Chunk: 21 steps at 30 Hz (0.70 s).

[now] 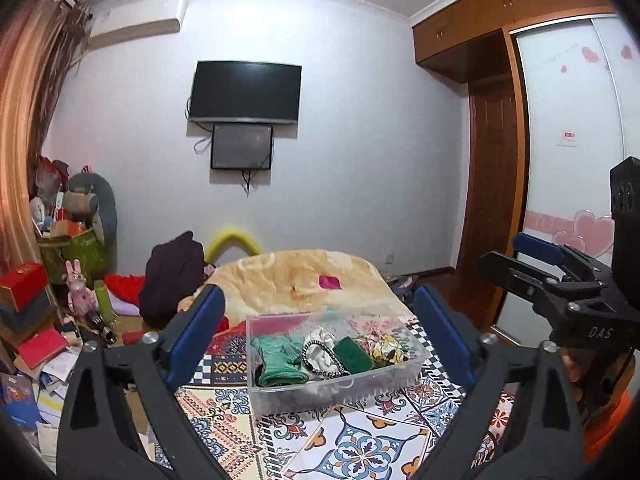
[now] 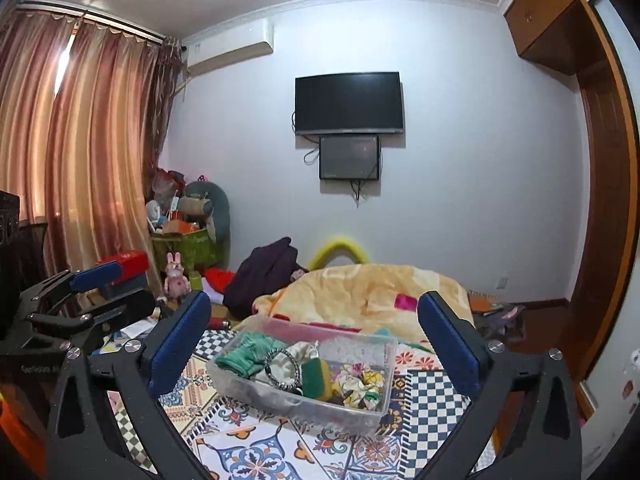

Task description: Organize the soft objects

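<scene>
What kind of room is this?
Probably a bedroom: a bed with a blanket, a TV on the wall, a wardrobe, and a stuffed bunny near the curtains.

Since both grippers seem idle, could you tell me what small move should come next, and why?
Probably lower the left gripper toward the green knit cloth in the clear bin. Both it and the right gripper are open and empty, hovering short of the bin.

Pale wall [image 2: 460, 160] w/ black TV [image 2: 348, 103], AC unit [image 2: 230, 50] above; pinkish curtains [image 2: 88, 140] at left, wooden wardrobe [image 1: 460, 28] at right, clutter in far-left corner.
</scene>
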Motion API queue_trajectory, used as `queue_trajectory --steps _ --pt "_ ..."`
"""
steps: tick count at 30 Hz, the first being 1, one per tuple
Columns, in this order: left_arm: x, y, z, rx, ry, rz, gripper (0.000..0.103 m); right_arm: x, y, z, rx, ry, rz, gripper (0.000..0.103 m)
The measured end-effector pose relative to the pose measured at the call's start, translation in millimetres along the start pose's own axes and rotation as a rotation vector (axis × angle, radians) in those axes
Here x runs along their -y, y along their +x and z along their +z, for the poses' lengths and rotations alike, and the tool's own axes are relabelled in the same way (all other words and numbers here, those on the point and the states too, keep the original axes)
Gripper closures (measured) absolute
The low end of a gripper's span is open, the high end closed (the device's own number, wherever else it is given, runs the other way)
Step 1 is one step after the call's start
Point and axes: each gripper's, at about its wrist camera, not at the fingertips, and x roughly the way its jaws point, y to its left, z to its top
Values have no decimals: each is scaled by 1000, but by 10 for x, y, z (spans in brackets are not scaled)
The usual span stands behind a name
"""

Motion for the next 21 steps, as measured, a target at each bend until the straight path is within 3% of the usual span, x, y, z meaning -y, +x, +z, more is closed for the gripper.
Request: queue_trajectory --steps 21 --pt "65 -43 -56 12 17 19 0 -5 -81 -83 26 7 -3 0"
